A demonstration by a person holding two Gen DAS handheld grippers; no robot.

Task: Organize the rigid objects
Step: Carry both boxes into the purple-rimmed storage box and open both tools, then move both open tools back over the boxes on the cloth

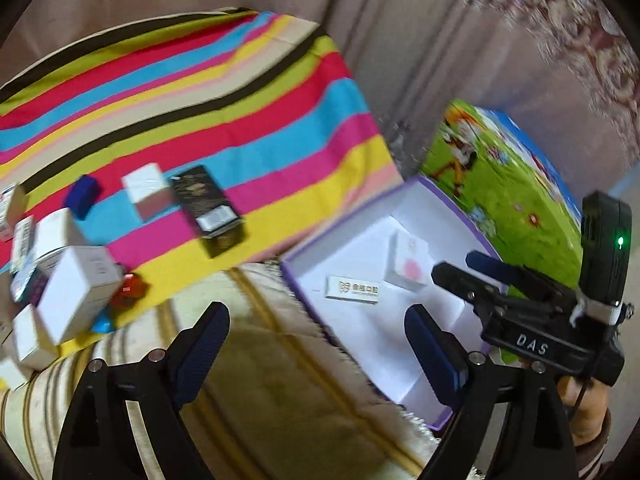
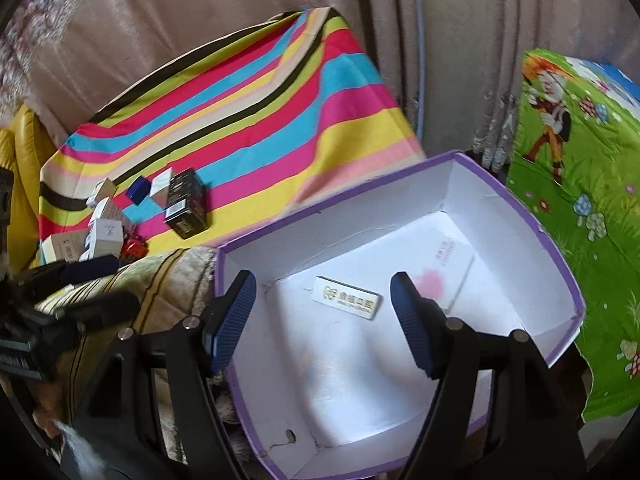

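Note:
A purple-rimmed white box [image 2: 560, 264] stands open; it also shows in the left wrist view [image 1: 344, 216]. Inside lie a small white labelled box [image 2: 347, 299] and a white box with a pink spot [image 2: 444, 264]. My right gripper [image 2: 324, 316] is open and empty, hovering over the box. My left gripper [image 1: 316, 344] is open and empty above a beige striped cushion [image 1: 280, 392]. Several small boxes sit on the striped cloth [image 1: 224, 92]: a black box [image 1: 208, 208], a white box [image 1: 146, 196], a blue block [image 1: 82, 196], a large white box [image 1: 76, 292] and a red object [image 1: 128, 290].
A green cartoon-printed cover [image 1: 504, 184] lies right of the purple box. Beige curtains [image 2: 240, 8] hang behind. The right gripper's body [image 1: 560, 304] reaches into the left wrist view over the box. A yellow cushion [image 2: 24, 152] sits at far left.

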